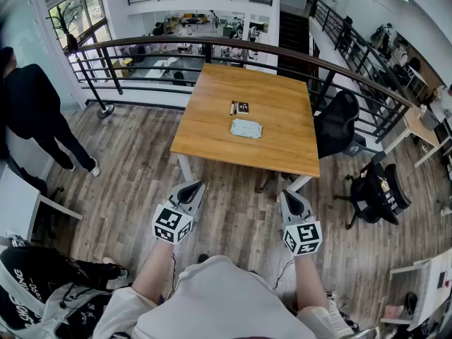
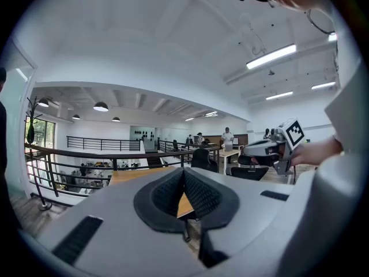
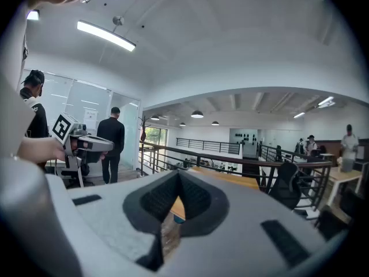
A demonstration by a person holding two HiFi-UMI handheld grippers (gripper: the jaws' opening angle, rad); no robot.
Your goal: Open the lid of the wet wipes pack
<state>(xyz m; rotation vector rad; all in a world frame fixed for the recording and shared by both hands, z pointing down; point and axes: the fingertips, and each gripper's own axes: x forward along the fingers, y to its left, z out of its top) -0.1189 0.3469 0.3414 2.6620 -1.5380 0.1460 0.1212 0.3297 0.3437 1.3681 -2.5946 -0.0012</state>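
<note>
Fingers of the left gripper (image 1: 191,187) and right gripper (image 1: 290,195) are pressed together, empty. The wet wipes pack (image 1: 246,128) lies well ahead on the tabletop (image 1: 282,111), one o'clock from the left, eleven from the right, long axis nine-to-three; neither seems nearer.

The wipes pack (image 1: 246,128) lies on the table (image 1: 212,129), near its middle. A chair (image 1: 337,124) stands to the right, a railing (image 1: 212,41) behind.
</note>
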